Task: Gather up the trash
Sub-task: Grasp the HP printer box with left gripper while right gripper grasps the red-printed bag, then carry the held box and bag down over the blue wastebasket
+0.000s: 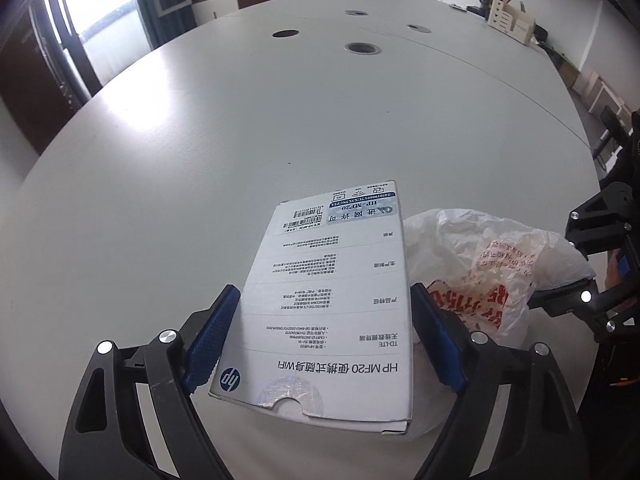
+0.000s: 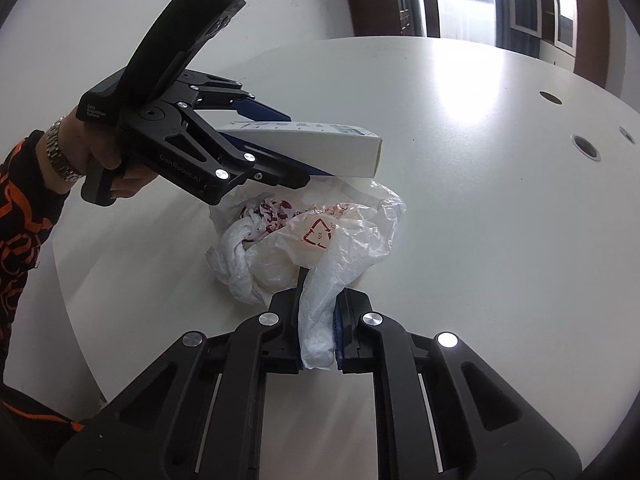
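Observation:
My left gripper [image 1: 324, 344] is shut on a white HP cardboard box [image 1: 332, 304], its blue pads on the box's two long sides. It holds the box above the table and just over a crumpled white plastic bag with red print [image 1: 492, 276]. In the right wrist view the left gripper [image 2: 296, 148] holds the box [image 2: 320, 144] directly above the bag [image 2: 320, 236]. My right gripper [image 2: 318, 320] is shut on the bag's near edge, which is pinched between its pads. The right gripper also shows at the right edge of the left wrist view [image 1: 592, 272].
The white oval table [image 1: 240, 140] has several round cable holes [image 1: 362, 48] near its middle. A wooden desk organiser with pens [image 1: 508, 16] stands at the far right end. Windows and dark curtains line the far left wall.

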`<action>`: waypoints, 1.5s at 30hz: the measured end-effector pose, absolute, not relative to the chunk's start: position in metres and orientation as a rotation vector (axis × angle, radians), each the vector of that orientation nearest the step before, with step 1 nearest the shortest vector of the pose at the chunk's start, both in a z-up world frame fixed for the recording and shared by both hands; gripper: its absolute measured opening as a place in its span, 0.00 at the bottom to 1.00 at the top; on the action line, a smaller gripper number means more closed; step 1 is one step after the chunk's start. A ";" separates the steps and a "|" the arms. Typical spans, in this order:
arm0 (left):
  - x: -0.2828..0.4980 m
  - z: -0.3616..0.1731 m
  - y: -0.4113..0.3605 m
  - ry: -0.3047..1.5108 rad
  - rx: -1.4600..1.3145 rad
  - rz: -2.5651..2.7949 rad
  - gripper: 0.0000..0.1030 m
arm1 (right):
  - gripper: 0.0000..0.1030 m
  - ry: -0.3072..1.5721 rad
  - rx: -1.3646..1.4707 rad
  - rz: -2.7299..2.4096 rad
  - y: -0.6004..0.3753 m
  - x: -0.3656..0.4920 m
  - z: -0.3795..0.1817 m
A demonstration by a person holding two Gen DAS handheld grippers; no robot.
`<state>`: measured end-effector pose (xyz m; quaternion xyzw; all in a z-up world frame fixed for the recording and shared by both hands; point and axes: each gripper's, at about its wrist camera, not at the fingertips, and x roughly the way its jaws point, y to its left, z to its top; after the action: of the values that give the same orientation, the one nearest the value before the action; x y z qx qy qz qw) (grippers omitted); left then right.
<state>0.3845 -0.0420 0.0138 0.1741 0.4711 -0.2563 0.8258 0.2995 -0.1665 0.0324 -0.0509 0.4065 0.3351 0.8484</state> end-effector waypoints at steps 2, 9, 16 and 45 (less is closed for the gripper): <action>0.373 0.022 -0.040 0.990 0.375 -0.499 0.81 | 0.08 0.840 -0.105 0.700 -0.174 0.288 0.036; 0.324 0.053 -0.023 0.892 0.346 -0.303 0.81 | 0.08 0.809 -0.033 0.680 -0.197 0.258 0.038; 0.256 0.068 -0.016 0.851 0.177 -0.217 0.80 | 0.08 0.741 -0.050 0.678 -0.210 0.213 0.053; 0.030 0.049 -0.050 0.650 -0.135 -0.141 0.80 | 0.08 0.612 -0.081 0.682 -0.250 0.056 0.027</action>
<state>0.0304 -0.0504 0.0488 -0.0660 0.3188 -0.0691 0.9430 0.0556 -0.2500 0.0270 -0.0392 0.2954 0.3291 0.8960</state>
